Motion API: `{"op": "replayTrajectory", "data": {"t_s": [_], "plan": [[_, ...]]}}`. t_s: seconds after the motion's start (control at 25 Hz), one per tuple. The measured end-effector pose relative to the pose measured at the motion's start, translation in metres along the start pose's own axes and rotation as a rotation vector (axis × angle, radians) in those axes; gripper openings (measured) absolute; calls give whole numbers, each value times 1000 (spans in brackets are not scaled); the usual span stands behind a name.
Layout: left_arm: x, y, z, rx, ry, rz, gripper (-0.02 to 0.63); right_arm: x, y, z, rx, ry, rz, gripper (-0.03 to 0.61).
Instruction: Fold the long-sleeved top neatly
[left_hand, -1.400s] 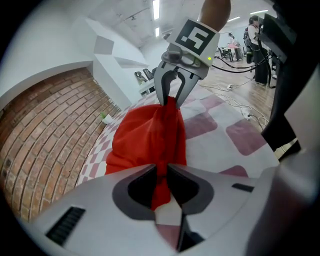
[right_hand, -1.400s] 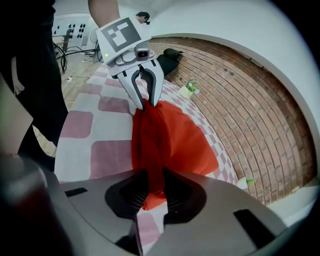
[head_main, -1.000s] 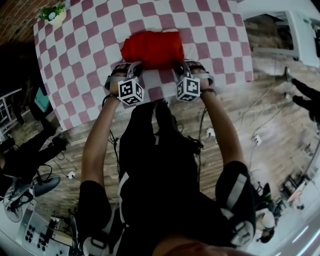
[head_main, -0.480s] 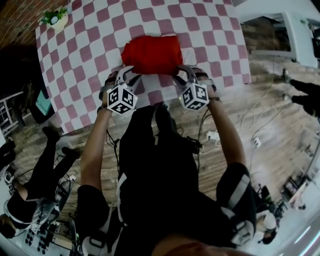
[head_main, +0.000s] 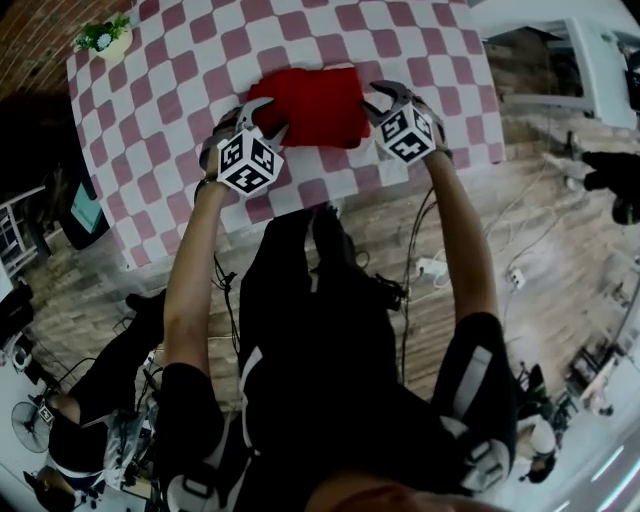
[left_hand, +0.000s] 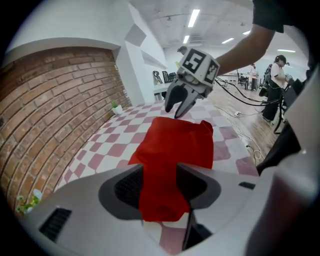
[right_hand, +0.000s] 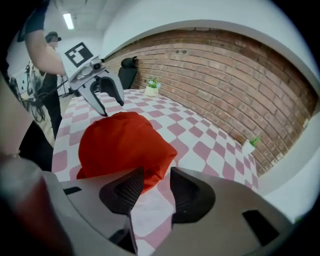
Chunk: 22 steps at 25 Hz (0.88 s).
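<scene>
The red long-sleeved top (head_main: 315, 105) lies folded into a compact bundle on the pink-and-white checked tablecloth (head_main: 180, 80). My left gripper (head_main: 256, 113) hovers at the bundle's left side. Its jaws are opening, and the top (left_hand: 172, 145) shows through the gap below them, with neither pad pressing on it. My right gripper (head_main: 385, 95) hangs at the bundle's right side, open, with the top's corner (right_hand: 120, 145) lying just beyond its jaws. Each gripper shows in the other's view, the right gripper (left_hand: 180, 102) and the left gripper (right_hand: 102, 95), both above the cloth.
A small potted plant (head_main: 105, 35) stands at the table's far left corner. The table's near edge (head_main: 330, 195) runs just in front of the person's body. A white table (head_main: 590, 60) is off to the right. Cables (head_main: 430, 265) lie on the wooden floor.
Both grippers have let go of the top's near edge, opened, lifted and spread apart to its left and right sides. The top stays folded on the table.
</scene>
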<state>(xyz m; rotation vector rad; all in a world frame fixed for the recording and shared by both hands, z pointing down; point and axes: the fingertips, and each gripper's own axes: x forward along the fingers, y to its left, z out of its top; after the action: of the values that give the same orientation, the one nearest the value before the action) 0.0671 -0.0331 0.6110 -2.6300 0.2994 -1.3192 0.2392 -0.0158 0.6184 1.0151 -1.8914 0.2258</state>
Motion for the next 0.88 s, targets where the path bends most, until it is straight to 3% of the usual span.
{"op": "replayTrajectory", "data": {"t_s": [0.12,0.56,0.88], "plan": [[14,-10,-6,10,23,-35,189,22,-8,-1,51,31,75,158],[28,-12,-17,-37,31,-63,189,44,-19,-6,54,22,224,158],[28,-11,-20,-23,28,-63,195,46,-28,-1,80,-8,267,158]]}}
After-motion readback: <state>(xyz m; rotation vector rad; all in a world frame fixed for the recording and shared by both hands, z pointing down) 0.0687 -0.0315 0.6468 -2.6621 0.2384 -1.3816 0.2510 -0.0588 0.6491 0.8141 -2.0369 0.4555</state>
